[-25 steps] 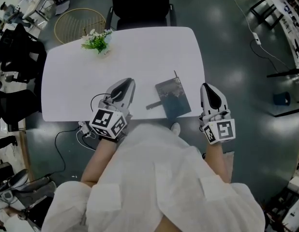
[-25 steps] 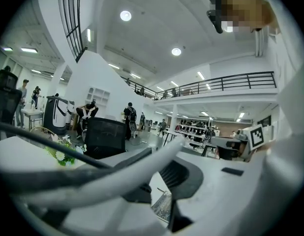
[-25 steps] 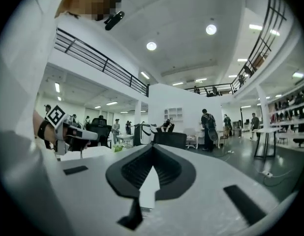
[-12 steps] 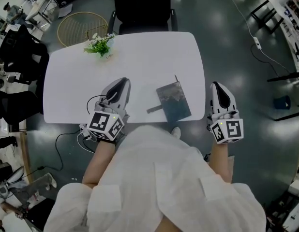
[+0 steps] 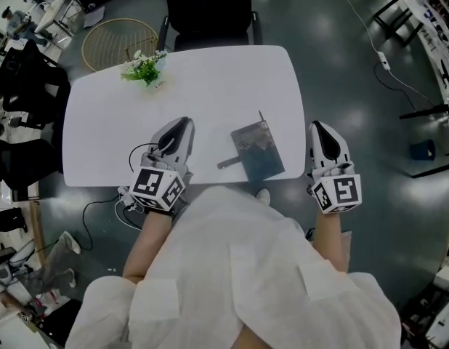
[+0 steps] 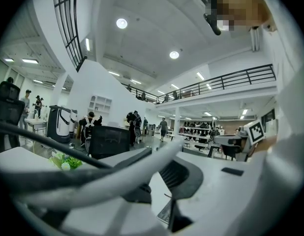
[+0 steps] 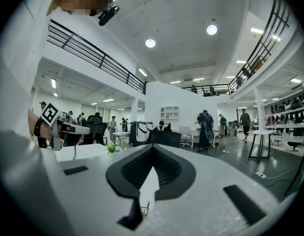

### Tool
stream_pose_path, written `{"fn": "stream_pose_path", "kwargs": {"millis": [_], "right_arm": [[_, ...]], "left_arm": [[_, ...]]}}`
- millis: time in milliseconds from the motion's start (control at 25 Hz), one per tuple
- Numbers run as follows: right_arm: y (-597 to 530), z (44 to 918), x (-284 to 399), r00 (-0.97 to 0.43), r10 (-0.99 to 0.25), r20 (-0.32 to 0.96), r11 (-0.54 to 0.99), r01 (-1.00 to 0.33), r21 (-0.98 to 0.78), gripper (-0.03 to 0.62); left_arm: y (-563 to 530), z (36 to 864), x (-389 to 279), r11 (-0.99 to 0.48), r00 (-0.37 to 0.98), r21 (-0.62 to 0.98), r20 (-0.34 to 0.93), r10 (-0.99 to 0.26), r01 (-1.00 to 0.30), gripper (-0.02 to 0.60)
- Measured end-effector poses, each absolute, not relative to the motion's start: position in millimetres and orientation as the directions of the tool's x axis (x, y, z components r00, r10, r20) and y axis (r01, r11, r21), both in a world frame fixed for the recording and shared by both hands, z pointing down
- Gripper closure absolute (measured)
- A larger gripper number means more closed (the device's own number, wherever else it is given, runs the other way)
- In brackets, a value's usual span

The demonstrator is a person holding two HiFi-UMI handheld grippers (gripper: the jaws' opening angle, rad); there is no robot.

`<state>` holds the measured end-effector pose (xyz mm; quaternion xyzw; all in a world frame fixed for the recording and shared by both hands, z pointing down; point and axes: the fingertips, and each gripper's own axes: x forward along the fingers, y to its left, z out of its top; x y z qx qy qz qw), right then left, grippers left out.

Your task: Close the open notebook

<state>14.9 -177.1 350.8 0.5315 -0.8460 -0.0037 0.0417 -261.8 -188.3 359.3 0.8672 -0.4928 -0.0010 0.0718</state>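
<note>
The notebook (image 5: 258,150) lies closed on the white table (image 5: 210,86) near its front right edge, dark blue-grey cover up. A grey strap (image 5: 228,161) sticks out of its left side. My left gripper (image 5: 182,123) hovers over the table left of the notebook, apart from it, with the jaws together and nothing in them. My right gripper (image 5: 316,126) is just past the table's right edge, over the floor, shut and empty. In the left gripper view, a corner of the notebook (image 6: 167,213) shows below the left gripper (image 6: 172,154). In the right gripper view, the right gripper (image 7: 153,146) points level at the hall.
A small potted plant (image 5: 143,66) stands at the table's far left corner. A black chair (image 5: 210,9) sits behind the table and a round wire basket (image 5: 119,38) is on the floor at the back left. Cables (image 5: 101,209) trail on the floor at the left.
</note>
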Motion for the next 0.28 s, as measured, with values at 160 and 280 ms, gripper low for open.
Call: {"fn": "stream_pose_path", "kwargs": {"millis": [160,280], "right_arm": [[-176.9,355.5,18.7,-0.429,-0.9,0.07,0.433,-0.9,0.047,0.592],[-178.1,356.4,17.2,-0.439,-0.895,0.079,0.443,-0.895,0.053,0.592]], "left_arm": [[-188.7,359.9,-257.1,-0.509,0.519,0.125,0.068,-0.852,-0.852,0.555],[-189.5,360.7,-255.7,-0.509,0.519,0.126,0.07,-0.852,-0.852,0.555]]}}
